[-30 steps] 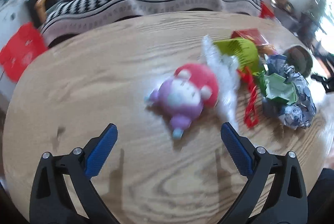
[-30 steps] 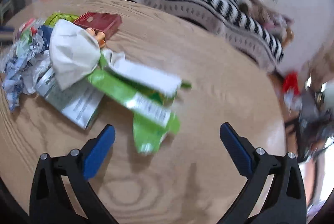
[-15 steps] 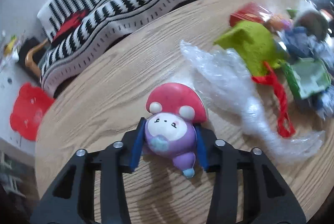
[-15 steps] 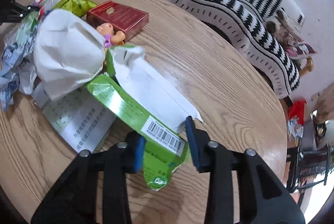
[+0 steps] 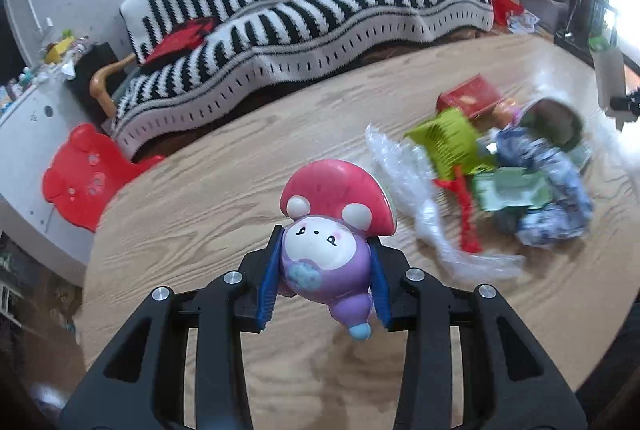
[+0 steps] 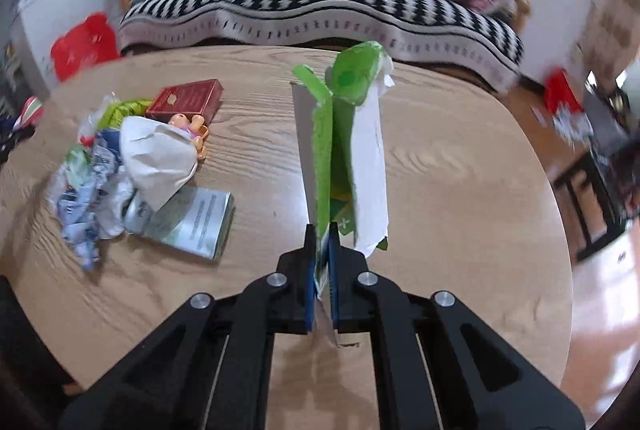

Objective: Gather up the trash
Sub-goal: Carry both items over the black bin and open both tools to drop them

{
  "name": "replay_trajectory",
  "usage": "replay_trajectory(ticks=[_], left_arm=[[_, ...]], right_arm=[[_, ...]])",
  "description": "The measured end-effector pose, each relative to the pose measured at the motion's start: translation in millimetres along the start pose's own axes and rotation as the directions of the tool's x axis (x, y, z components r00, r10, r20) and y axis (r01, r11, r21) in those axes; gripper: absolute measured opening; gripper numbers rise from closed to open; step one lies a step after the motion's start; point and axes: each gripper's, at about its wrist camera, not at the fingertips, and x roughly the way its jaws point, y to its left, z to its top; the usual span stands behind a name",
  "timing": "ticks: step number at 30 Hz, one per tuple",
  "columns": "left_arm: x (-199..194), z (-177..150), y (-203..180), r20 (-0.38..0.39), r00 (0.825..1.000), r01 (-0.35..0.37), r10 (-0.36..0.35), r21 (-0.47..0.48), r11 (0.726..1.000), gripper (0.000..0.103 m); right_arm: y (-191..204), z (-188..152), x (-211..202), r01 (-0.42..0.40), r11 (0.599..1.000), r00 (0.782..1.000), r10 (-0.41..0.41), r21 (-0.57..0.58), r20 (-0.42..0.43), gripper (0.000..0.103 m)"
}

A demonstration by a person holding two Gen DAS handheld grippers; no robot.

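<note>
Above the wooden table (image 5: 208,205), the left gripper (image 5: 325,280) is clamped on a mushroom-capped toy (image 5: 332,230). The right gripper (image 6: 321,272) pinches a flattened green carton (image 6: 344,149), clear of the table's trash pile (image 6: 120,165).

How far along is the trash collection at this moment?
Nothing visibly binned; no bin shows. In hand: left gripper clamps the purple mushroom-capped toy figure, right gripper pinches the flattened green and white carton. Left on the wooden table: crumpled white paper, clear plastic wrap, red box.
</note>
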Motion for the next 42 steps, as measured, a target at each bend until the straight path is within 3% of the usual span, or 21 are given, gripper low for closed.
replay_trajectory(ticks=[7, 10, 13, 16, 19, 22, 25, 27, 30, 32, 35, 38, 42], left_arm=[[-71, -6, -41, 0.039, 0.996, 0.086, -0.085, -0.013, 0.996, 0.038], [-101, -12, -84, 0.066, 0.987, 0.145, -0.147, 0.035, 0.989, 0.038], [-124, -18, -141, 0.075, 0.964, 0.250, -0.255, 0.076, 0.965, 0.038], [-142, -29, -210, 0.062, 0.919, 0.381, -0.389, 0.115, 0.918, 0.038], [-148, -54, -297, -0.011, 0.840, 0.538, -0.542, 0.142, 0.831, 0.038], [-135, -88, -364, -0.114, 0.766, 0.643, -0.633, 0.132, 0.754, 0.038], [-109, -122, -416, -0.227, 0.730, 0.680, -0.645, 0.138, 0.720, 0.038], [-91, -138, -441, -0.282, 0.726, 0.679, -0.627, 0.151, 0.719, 0.038], [-58, -159, -473, -0.360, 0.731, 0.663, -0.580, 0.173, 0.729, 0.038], [-36, -170, -486, -0.402, 0.727, 0.656, -0.556, 0.169, 0.735, 0.038], [-18, -180, -493, -0.459, 0.691, 0.676, -0.558, 0.138, 0.724, 0.038], [-12, -177, -494, -0.466, 0.680, 0.686, -0.567, 0.129, 0.716, 0.038], [-6, -177, -503, -0.478, 0.679, 0.682, -0.557, 0.128, 0.720, 0.038]], right_arm=[[-17, -55, -86, -0.011, 0.989, 0.997, 0.000, 0.148, 0.075, 0.006], [-22, -85, -118, -0.009, 0.983, 0.996, -0.008, 0.186, 0.092, 0.006], [-23, -125, -153, -0.019, 0.975, 0.994, -0.005, 0.220, 0.109, 0.006], [-24, -170, -178, -0.036, 0.965, 0.994, 0.008, 0.258, 0.110, 0.006], [-21, -227, -183, -0.043, 0.953, 0.996, 0.018, 0.300, 0.088, 0.006], [-27, -293, -167, -0.051, 0.925, 0.999, 0.041, 0.378, 0.036, 0.006], [-41, -356, -140, -0.037, 0.871, 0.997, 0.064, 0.490, -0.038, 0.006], [-54, -394, -116, -0.025, 0.821, 0.992, 0.092, 0.570, -0.088, 0.006], [-57, -429, -85, -0.012, 0.791, 0.979, 0.134, 0.612, -0.154, 0.006], [-59, -446, -70, -0.015, 0.772, 0.969, 0.167, 0.635, -0.181, 0.007], [-62, -463, -57, -0.015, 0.743, 0.961, 0.195, 0.669, -0.195, 0.007], [-66, -471, -49, -0.020, 0.713, 0.957, 0.218, 0.701, -0.194, 0.007], [-67, -472, -47, -0.020, 0.708, 0.956, 0.220, 0.706, -0.194, 0.007]])
